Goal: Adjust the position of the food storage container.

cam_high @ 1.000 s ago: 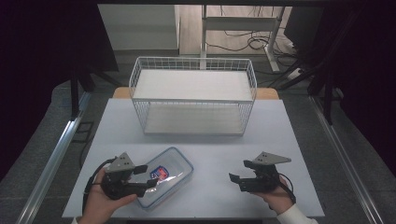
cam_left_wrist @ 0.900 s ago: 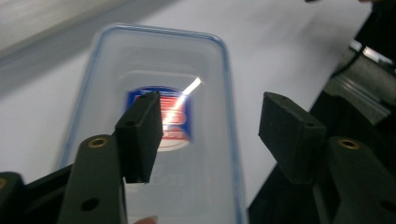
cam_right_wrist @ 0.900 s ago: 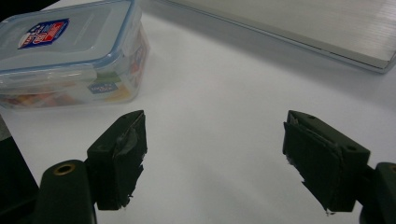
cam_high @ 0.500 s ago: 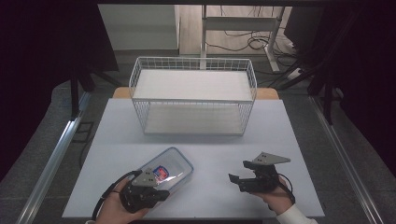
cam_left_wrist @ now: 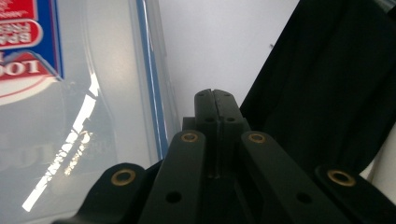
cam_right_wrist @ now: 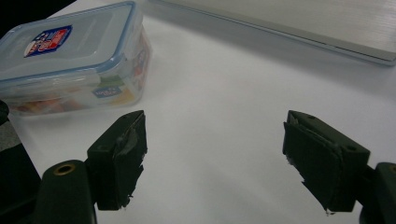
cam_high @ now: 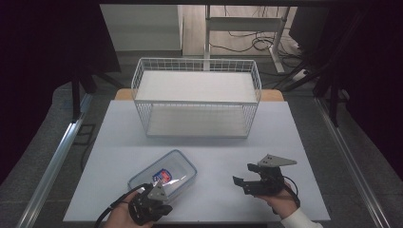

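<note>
Two grippers work at a white table (cam_high: 304, 142). The left gripper (cam_high: 159, 205) sits at the near end of the box (cam_high: 164, 175), jaws pressed flat together with nothing between them, just beside the box's blue-edged lid rim. The box lies closed near the table's front, left of centre. The right gripper (cam_high: 242, 183) rests apart to the right, jaws spread wide and empty. A wire basket (cam_high: 197, 102) stands behind.

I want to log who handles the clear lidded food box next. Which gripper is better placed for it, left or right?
Left, probably. The left gripper sits right at the food box, at its near edge, jaws shut with nothing between them. The right gripper rests open on the white table, a clear gap away from the box.
</note>
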